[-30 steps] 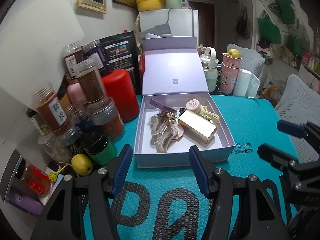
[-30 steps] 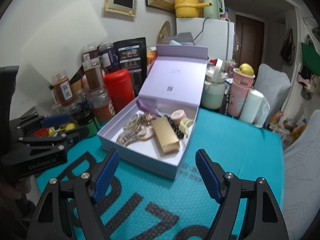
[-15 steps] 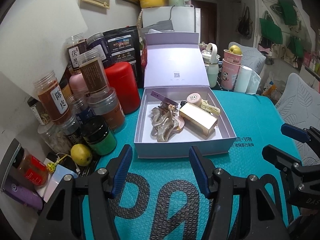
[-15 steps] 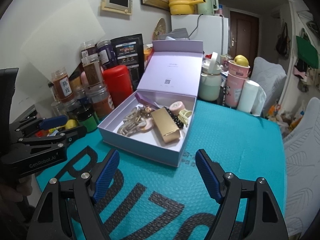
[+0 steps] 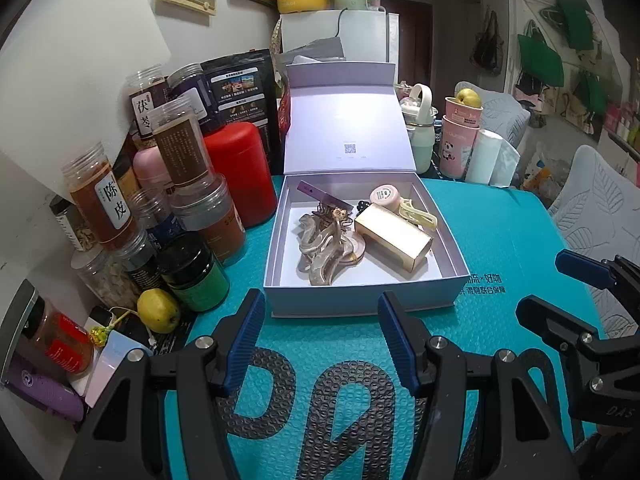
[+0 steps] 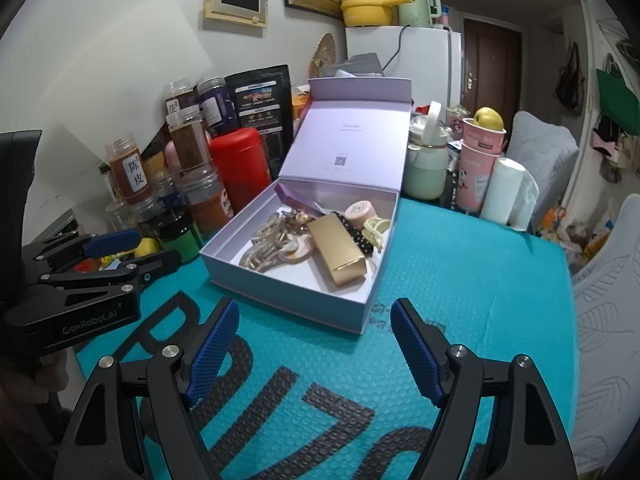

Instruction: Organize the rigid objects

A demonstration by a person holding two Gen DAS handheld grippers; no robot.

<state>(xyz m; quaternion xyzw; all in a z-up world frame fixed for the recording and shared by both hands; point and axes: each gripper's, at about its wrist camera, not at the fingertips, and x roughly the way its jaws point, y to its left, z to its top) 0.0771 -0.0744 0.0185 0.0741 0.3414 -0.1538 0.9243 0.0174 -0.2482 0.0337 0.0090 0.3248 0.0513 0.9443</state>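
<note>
Two empty grippers hover before an open lavender box

At nine o'clock in the left wrist view stand stacked spice jars [image 5: 105,200], then a red canister [image 5: 236,172]. At centre, the lavender gift box [image 5: 362,298] sits on the teal mat [image 5: 500,240], lid upright; inside lie beige hair claws [image 5: 324,248] and a gold box [image 5: 394,237]. The left gripper [image 5: 322,334] hangs at six o'clock, jaws apart, gripping nothing. The right gripper [image 6: 314,354] hangs likewise, jaws wide, near the box's front corner.
</note>
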